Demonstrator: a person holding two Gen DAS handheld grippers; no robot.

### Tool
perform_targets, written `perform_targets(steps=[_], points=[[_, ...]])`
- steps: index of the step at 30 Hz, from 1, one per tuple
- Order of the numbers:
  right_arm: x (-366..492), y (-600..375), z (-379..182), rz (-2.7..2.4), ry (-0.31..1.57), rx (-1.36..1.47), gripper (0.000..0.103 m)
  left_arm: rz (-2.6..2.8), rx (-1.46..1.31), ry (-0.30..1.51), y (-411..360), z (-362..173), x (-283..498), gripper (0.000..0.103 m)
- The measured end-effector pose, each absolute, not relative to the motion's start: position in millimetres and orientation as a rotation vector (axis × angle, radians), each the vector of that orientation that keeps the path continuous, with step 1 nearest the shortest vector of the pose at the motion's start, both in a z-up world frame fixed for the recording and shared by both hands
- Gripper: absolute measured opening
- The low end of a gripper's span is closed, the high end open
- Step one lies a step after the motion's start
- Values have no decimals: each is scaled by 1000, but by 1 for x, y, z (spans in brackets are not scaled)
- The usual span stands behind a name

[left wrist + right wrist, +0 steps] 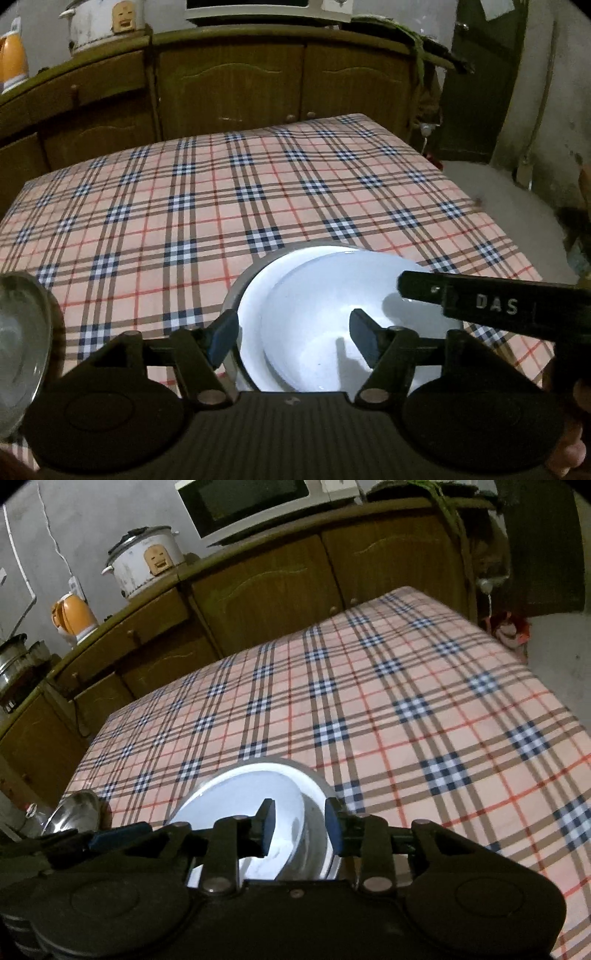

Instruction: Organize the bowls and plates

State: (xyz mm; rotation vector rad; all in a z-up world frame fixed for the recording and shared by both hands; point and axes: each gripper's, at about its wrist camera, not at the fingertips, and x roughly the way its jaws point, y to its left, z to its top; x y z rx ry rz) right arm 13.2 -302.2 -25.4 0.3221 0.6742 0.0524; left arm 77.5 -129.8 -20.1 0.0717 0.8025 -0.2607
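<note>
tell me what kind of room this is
Most likely a home kitchen or dining corner: a rice cooker and a microwave sit on wooden cabinets, behind a table under a plaid tablecloth.

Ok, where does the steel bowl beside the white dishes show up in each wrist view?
Left wrist: the steel bowl sits at the far left edge, lower half, cut off by the frame.
Right wrist: lower left, left of the white dishes, partly behind the other tool.
Shared landmark: the rice cooker on the cabinet.
</note>
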Motion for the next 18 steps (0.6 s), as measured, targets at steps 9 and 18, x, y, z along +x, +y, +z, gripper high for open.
perform_targets(steps=[9, 18], points=[[-10, -317, -13, -26, 625, 299, 39, -226, 45, 801, -122, -14, 74, 82], [-28, -307, -20, -27, 648, 261, 39, -191, 25, 796, -114, -11, 70, 93]])
